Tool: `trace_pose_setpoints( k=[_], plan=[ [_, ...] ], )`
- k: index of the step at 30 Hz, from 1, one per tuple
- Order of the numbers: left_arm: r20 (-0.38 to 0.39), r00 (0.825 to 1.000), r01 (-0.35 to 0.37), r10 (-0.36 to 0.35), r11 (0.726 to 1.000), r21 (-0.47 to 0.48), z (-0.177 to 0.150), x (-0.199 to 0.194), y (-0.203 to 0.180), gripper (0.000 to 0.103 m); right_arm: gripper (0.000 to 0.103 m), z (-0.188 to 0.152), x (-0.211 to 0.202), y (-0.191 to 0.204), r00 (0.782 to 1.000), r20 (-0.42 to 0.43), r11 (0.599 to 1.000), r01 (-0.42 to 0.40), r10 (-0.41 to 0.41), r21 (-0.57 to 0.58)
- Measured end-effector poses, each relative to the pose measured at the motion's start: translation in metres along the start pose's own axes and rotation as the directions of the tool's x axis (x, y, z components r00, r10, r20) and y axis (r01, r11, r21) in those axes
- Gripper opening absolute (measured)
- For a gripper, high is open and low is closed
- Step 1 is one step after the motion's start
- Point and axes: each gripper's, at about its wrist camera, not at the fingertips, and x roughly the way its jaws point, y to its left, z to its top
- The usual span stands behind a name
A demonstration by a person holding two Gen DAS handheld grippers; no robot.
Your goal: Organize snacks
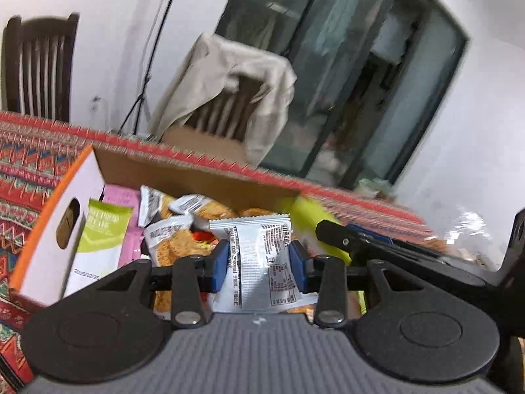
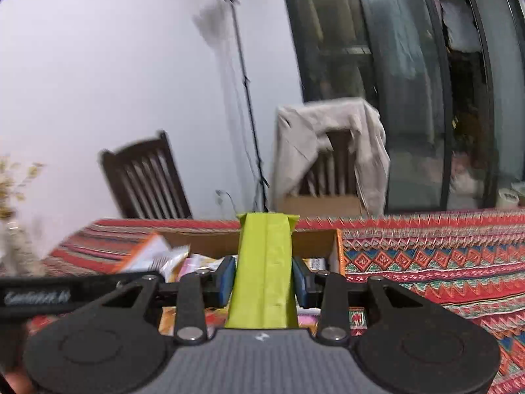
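My left gripper (image 1: pixel 259 261) is shut on a white snack packet (image 1: pixel 262 262) with black print, held above an open cardboard box (image 1: pixel 183 170) with an orange and white side flap. Inside the box lie several snack packets (image 1: pixel 174 226), plus a green and white pouch (image 1: pixel 98 243) and a pink one (image 1: pixel 119 197). My right gripper (image 2: pixel 264 277) is shut on a long lime-green packet (image 2: pixel 264 262), held upright over the same cardboard box (image 2: pixel 315 241). In the left wrist view the right gripper's black frame and the lime-green packet (image 1: pixel 305 213) show blurred at the right.
The box stands on a table under a red patterned cloth (image 2: pixel 426 256). Behind the table are a dark wooden chair (image 2: pixel 147 180), a chair draped with beige fabric (image 2: pixel 331 151), a light stand (image 2: pixel 242 98) and dark glass doors (image 2: pixel 410 82). Dried flowers (image 2: pixel 10 190) stand at the left.
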Motion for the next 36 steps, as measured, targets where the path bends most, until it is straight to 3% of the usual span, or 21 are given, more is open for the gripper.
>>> trace_pose_setpoints(
  k=[3, 9, 15, 19, 22, 25, 28, 31, 36],
  plan=[
    [-0.035, 0.999, -0.035, 0.036, 0.999, 0.019, -0.007, 0.024, 0.005, 0.041, 0.023, -0.001, 0.036, -0.004, 0.998, -0.048, 0.998, 0.051, -0.052, -0.021],
    [-0.056, 0.997, -0.052, 0.056, 0.997, 0.061, -0.019, 0.038, 0.018, 0.059, 0.031, -0.022, 0.053, -0.011, 0.995, -0.071, 0.997, 0.067, -0.07, -0.04],
    [-0.035, 0.998, -0.047, 0.049, 0.997, 0.061, -0.01, 0.025, 0.021, 0.063, 0.033, -0.023, 0.04, -0.01, 0.997, -0.059, 0.995, 0.051, -0.056, -0.082],
    [-0.004, 0.998, -0.059, 0.059, 0.995, 0.085, -0.001, 0.006, 0.018, 0.068, 0.047, -0.02, 0.022, -0.004, 0.996, -0.055, 0.988, 0.057, -0.066, -0.146],
    [0.032, 0.996, -0.085, 0.082, 0.989, 0.121, 0.004, -0.019, 0.014, 0.074, 0.051, -0.015, 0.001, -0.002, 0.996, -0.038, 0.984, 0.067, -0.074, -0.168],
    [0.11, 0.988, -0.129, 0.111, 0.976, 0.175, 0.008, -0.055, 0.007, 0.087, 0.064, -0.008, -0.03, -0.001, 0.998, -0.007, 0.985, 0.068, -0.07, -0.161],
    [0.221, 0.965, -0.189, 0.137, 0.955, 0.23, 0.007, -0.099, -0.004, 0.101, 0.091, -0.001, -0.071, 0.002, 0.997, 0.031, 0.985, 0.068, -0.064, -0.157],
    [0.304, 0.943, -0.221, 0.136, 0.939, 0.264, 0.0, -0.145, -0.016, 0.103, 0.094, 0.002, -0.115, 0.011, 0.995, 0.063, 0.981, 0.082, -0.072, -0.178],
    [0.367, 0.923, -0.227, 0.112, 0.931, 0.287, -0.026, -0.217, -0.033, 0.103, 0.102, -0.006, -0.186, 0.029, 0.987, 0.134, 0.971, 0.11, -0.083, -0.213]
  ],
)
